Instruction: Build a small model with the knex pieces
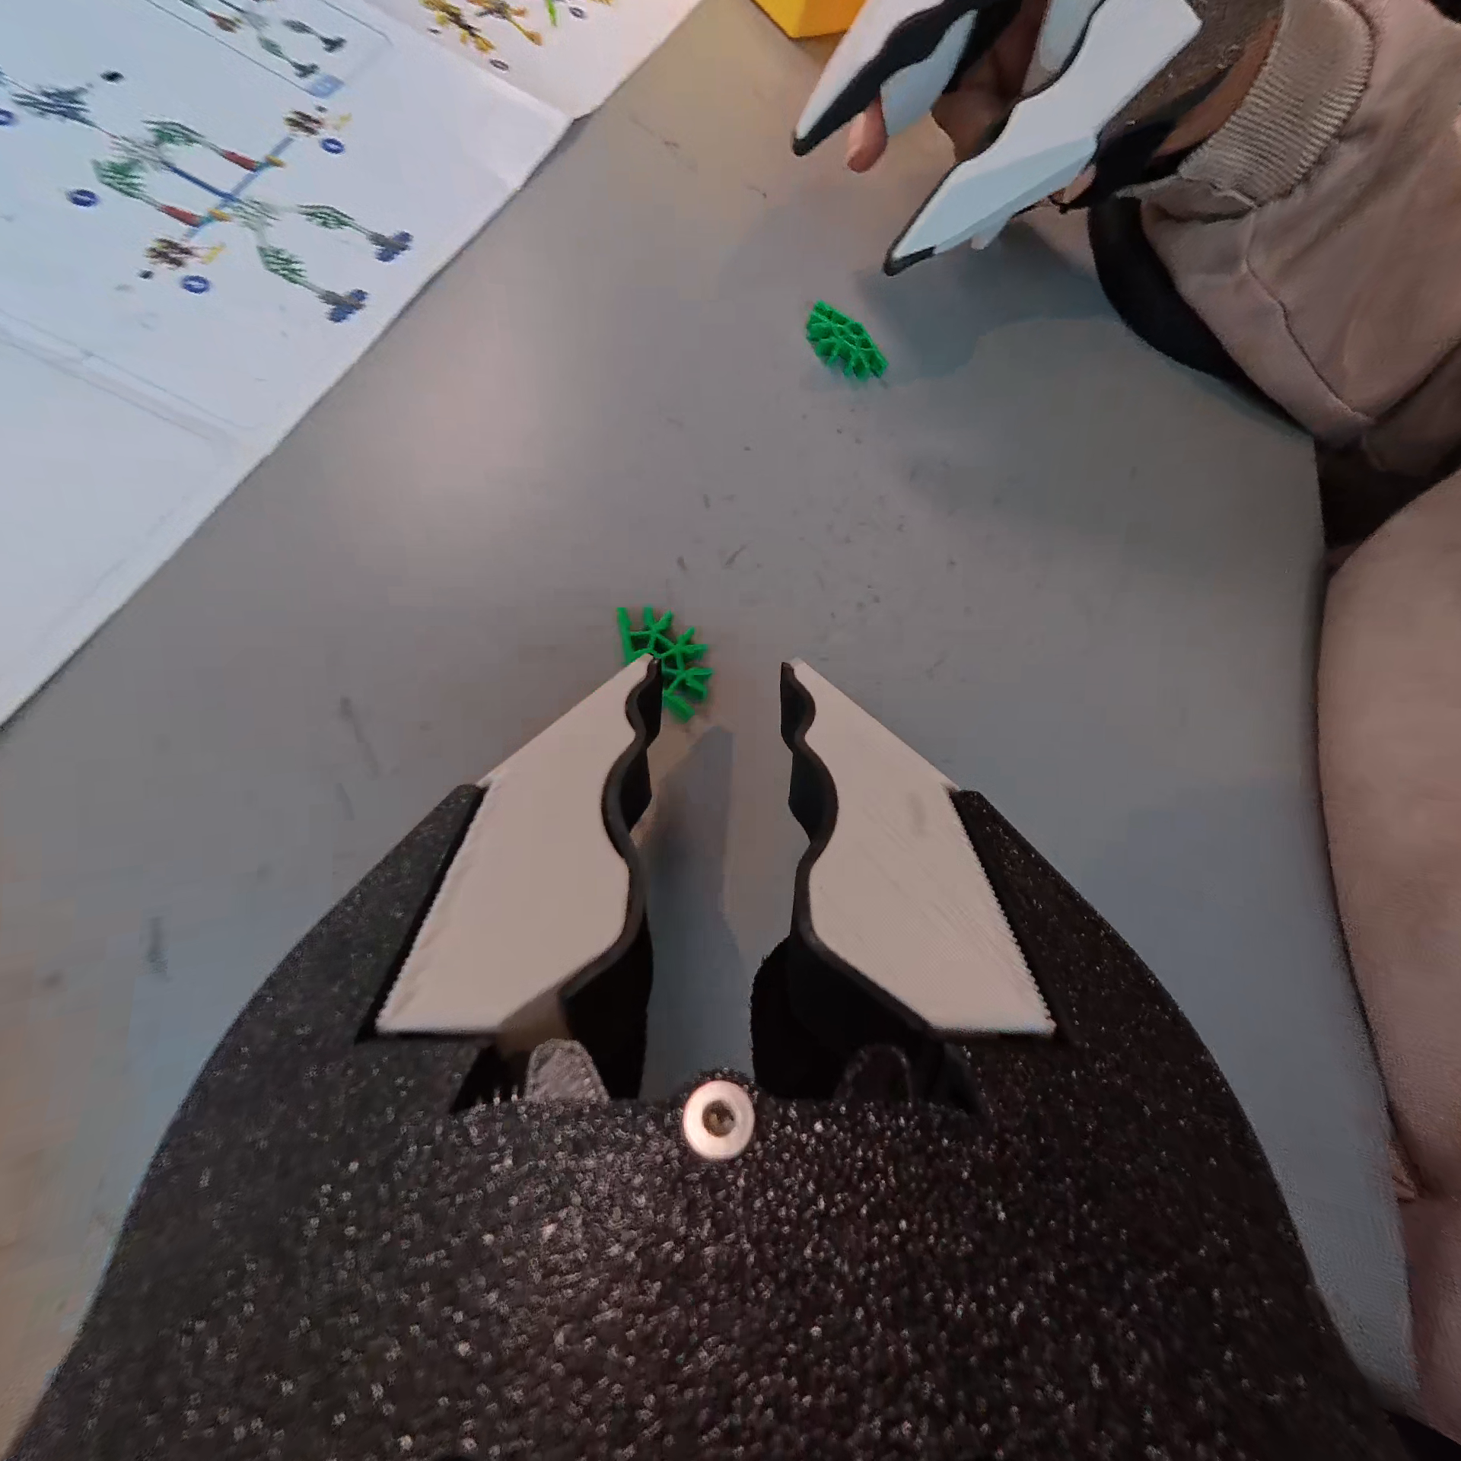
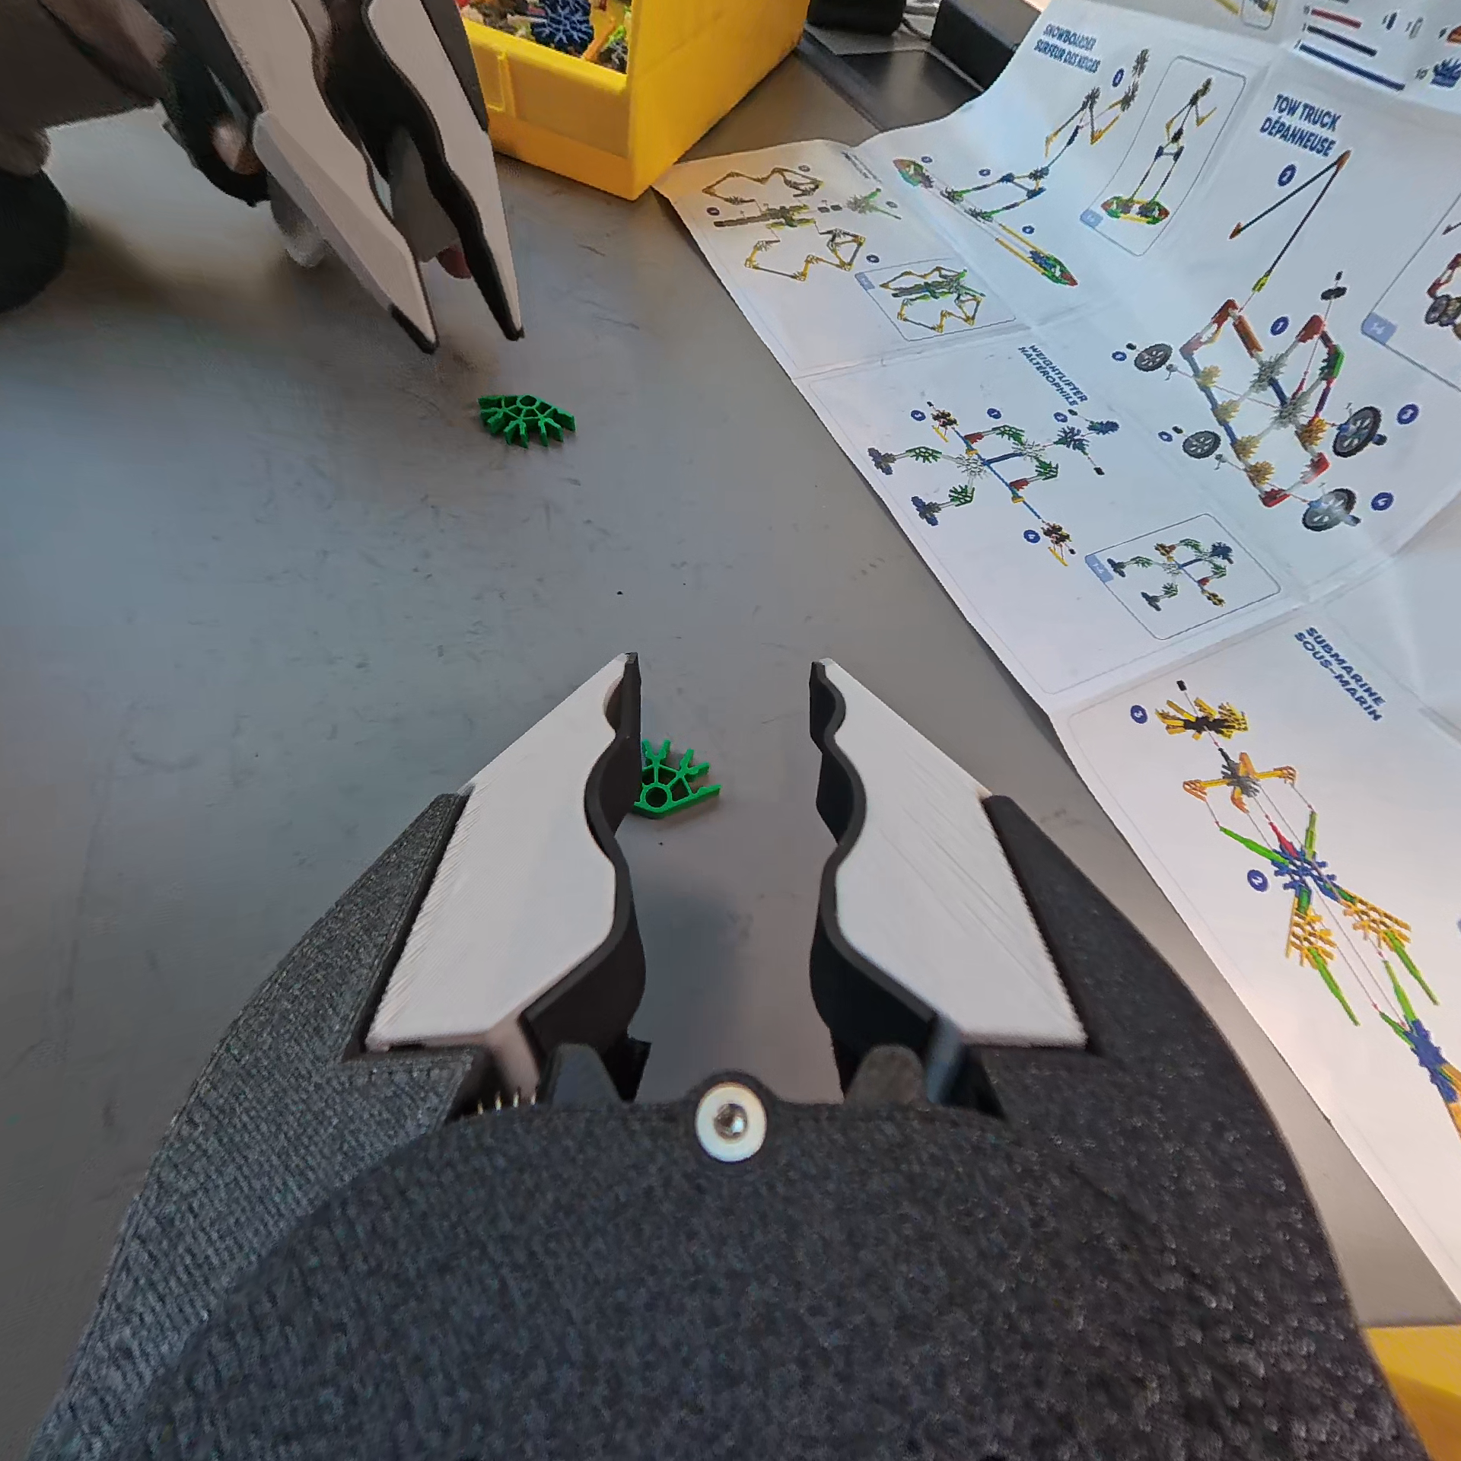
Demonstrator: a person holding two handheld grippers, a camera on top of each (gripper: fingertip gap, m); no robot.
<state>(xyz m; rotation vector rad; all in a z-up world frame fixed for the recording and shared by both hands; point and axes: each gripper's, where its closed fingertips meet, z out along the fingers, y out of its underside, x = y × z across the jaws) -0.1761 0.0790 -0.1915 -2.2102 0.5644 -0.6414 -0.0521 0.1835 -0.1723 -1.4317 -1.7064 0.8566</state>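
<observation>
On the grey table (image 1: 1028, 553) | we see both claws parted, empty | left claw (image 1: 719, 668) beside one green connector (image 1: 668, 660) | right claw (image 2: 723, 664) over the other green connector (image 2: 672, 783), against its left finger.

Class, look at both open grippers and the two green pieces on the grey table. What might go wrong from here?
1. The green connector lies against one fingertip of the left gripper, off-centre; closing may flick it away.
2. The other green connector likewise sits beside one finger of the right gripper.
3. Both are flat on the table, so fingertips may scrape it.
</observation>
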